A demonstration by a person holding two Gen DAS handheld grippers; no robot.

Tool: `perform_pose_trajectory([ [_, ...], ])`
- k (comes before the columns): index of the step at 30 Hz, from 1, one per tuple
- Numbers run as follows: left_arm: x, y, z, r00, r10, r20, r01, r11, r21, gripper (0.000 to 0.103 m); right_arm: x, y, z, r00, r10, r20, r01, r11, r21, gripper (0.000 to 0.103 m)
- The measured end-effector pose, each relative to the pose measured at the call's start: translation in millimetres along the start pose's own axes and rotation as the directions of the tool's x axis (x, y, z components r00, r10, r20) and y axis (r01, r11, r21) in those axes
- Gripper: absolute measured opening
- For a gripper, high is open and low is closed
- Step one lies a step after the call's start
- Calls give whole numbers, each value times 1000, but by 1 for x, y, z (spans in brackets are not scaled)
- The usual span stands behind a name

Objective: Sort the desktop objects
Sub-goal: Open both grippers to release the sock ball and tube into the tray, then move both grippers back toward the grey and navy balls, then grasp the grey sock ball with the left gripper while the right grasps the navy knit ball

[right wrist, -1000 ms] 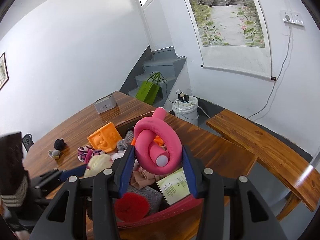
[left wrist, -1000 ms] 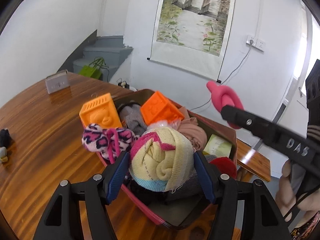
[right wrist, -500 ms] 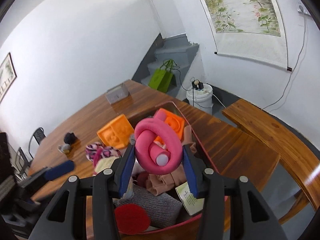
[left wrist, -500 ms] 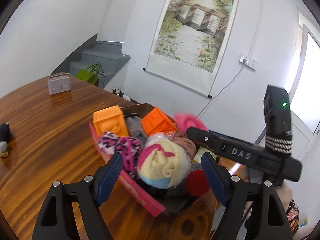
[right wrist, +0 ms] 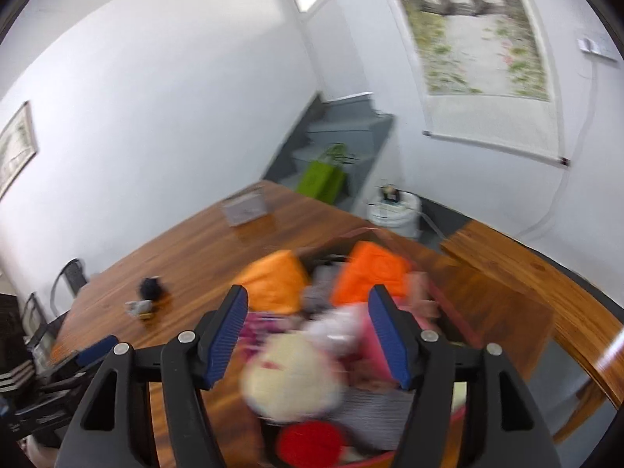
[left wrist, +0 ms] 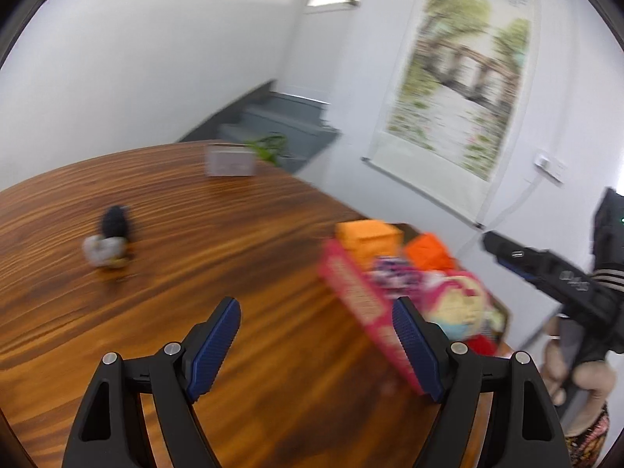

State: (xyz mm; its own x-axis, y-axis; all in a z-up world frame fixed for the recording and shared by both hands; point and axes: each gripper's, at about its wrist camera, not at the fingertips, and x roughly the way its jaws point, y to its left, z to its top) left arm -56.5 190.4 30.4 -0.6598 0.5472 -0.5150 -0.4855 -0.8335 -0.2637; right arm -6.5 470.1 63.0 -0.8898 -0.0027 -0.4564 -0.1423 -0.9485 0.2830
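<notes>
A pink box (left wrist: 353, 292) full of objects sits on the wooden table (left wrist: 195, 241). It holds two orange blocks (right wrist: 370, 273), a rolled cream and pink sock (right wrist: 290, 384), a leopard-print cloth (left wrist: 394, 275) and a red round thing (right wrist: 310, 442). My left gripper (left wrist: 316, 345) is open and empty, over bare table left of the box. My right gripper (right wrist: 308, 335) is open and empty above the box; it also shows in the left wrist view (left wrist: 546, 273). A black ball (left wrist: 115, 222) and a small grey toy (left wrist: 103, 251) lie on the table to the left.
A grey card holder (left wrist: 230, 162) stands at the table's far side. A wooden bench (right wrist: 546, 296) runs on the right. A green bag (right wrist: 321, 179) and a white bucket (right wrist: 396, 210) stand on the floor near the stairs. Both views are motion-blurred.
My left gripper has drawn back and swung left off the rolled sock, which stays in the box. My right gripper has opened; the pink knotted toy it held is out of its fingers.
</notes>
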Motion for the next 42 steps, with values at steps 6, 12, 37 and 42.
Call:
perform_pose_trajectory([
  [6, -23, 60, -14, 983, 182, 32, -180, 981, -68, 82, 26, 74, -15, 990, 126, -58, -131, 987, -98, 78],
  [12, -48, 110, -30, 951, 307, 35, -302, 947, -107, 82, 64, 129, -37, 966, 200, -165, -223, 966, -132, 78],
  [37, 95, 190, 36, 903, 406, -142, -420, 904, -84, 82, 132, 172, -48, 972, 155, -177, -176, 978, -110, 78],
  [42, 124, 196, 42, 902, 381, -200, -407, 908, -105, 82, 130, 160, -41, 972, 161, -169, -173, 983, -61, 78],
])
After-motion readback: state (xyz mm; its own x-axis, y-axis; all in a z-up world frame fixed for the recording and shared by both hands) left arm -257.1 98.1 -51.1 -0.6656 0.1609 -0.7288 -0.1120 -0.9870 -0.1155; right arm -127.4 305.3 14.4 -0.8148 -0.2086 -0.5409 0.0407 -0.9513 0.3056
